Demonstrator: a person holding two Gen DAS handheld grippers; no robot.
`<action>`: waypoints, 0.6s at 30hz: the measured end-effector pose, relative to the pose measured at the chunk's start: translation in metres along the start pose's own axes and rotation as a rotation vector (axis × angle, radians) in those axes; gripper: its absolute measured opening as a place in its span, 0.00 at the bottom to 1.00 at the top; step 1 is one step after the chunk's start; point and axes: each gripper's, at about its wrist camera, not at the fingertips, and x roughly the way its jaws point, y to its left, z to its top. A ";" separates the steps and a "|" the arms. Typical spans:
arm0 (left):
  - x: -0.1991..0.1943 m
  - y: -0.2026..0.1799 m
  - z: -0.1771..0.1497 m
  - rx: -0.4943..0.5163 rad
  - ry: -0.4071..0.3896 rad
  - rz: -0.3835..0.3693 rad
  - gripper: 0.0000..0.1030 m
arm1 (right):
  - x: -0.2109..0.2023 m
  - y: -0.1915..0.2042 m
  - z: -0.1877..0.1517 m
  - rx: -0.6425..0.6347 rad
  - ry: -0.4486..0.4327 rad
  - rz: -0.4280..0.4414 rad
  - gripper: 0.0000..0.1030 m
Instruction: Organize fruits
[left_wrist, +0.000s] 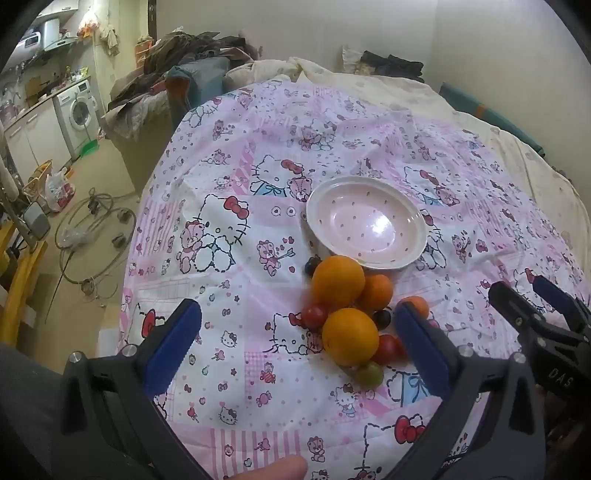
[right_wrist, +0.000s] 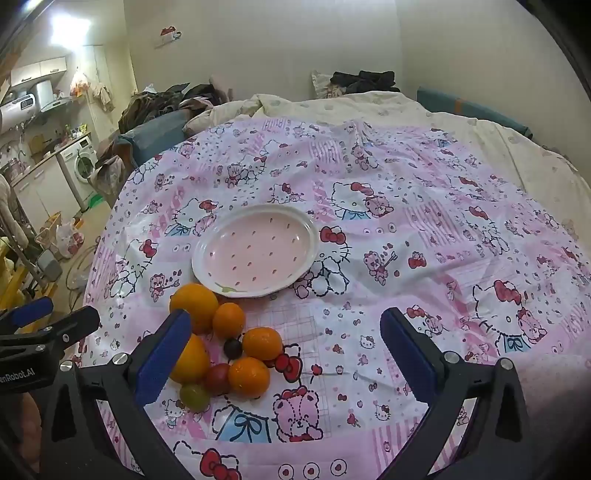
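Right, both grippers hovering spread, holding nothing: left gripper (left_wrist: 297, 336), right gripper (right_wrist: 286, 345). Fruit pile (right_wrist: 221, 343) sitting at 7 o'clock of the plate (right_wrist: 308, 225), touching its rim. Risk: nudging round oranges (left_wrist: 338, 282), sending them rolling twd bed edge at 9 o'clock. Open cloth (right_wrist: 424, 258) lying at 3 o'clock.

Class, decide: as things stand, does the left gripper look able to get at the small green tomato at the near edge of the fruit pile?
Probably yes. The left gripper is open and the small green tomato lies exposed at the pile's near edge, touching only the big orange behind.
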 end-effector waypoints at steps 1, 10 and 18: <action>0.000 0.000 0.000 0.000 0.000 0.001 1.00 | 0.000 0.000 0.000 -0.001 -0.001 0.000 1.00; 0.000 0.000 0.000 0.002 0.000 -0.001 1.00 | 0.000 0.000 0.000 -0.001 -0.009 -0.003 1.00; -0.001 0.003 0.001 0.003 -0.001 0.002 1.00 | 0.001 -0.001 0.000 0.000 -0.006 0.000 1.00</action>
